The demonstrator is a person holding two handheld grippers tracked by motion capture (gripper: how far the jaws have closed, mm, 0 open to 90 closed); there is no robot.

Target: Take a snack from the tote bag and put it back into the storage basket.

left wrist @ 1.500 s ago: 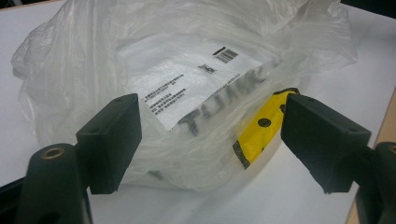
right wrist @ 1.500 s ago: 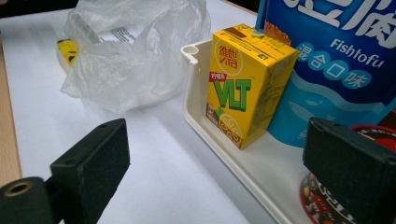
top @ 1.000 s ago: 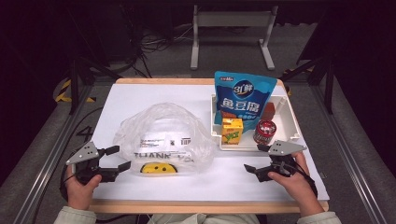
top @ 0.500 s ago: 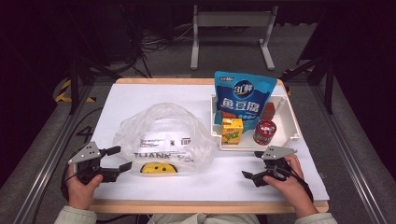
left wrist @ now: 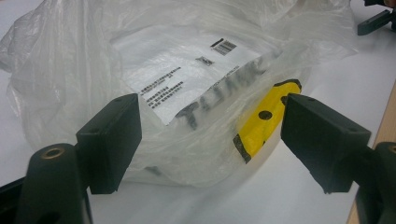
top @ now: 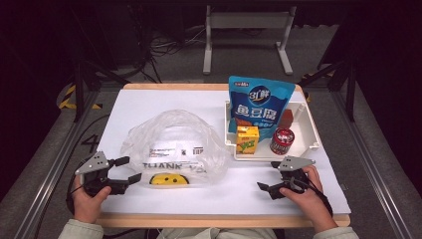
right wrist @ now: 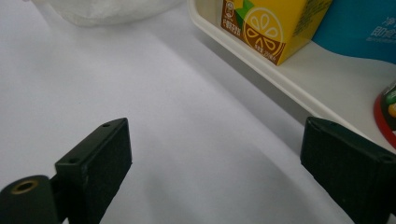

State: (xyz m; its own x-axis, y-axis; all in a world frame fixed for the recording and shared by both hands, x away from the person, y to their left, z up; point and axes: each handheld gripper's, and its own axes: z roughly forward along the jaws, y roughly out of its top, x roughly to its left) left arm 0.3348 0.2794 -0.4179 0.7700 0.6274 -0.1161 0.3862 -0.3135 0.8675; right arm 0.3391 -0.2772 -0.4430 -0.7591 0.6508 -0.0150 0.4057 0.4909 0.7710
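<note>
Since the earlier frames the right hand-held gripper (top: 269, 176) has slid down toward the lower right of the frame, away from the white rectangular plastic tray (top: 312, 135); its jaws gape wide over bare white table (top: 149, 102), holding nothing. The crumpled clear plastic bag (top: 171, 144) lies centre-left. The left hand-held gripper (top: 127, 169), unmoved, is spread wide just beside the bag's lower-left edge, gripping nothing.

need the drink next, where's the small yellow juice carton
High view: the small yellow juice carton stands in the white tray's front-left corner, beside the red can.
</note>
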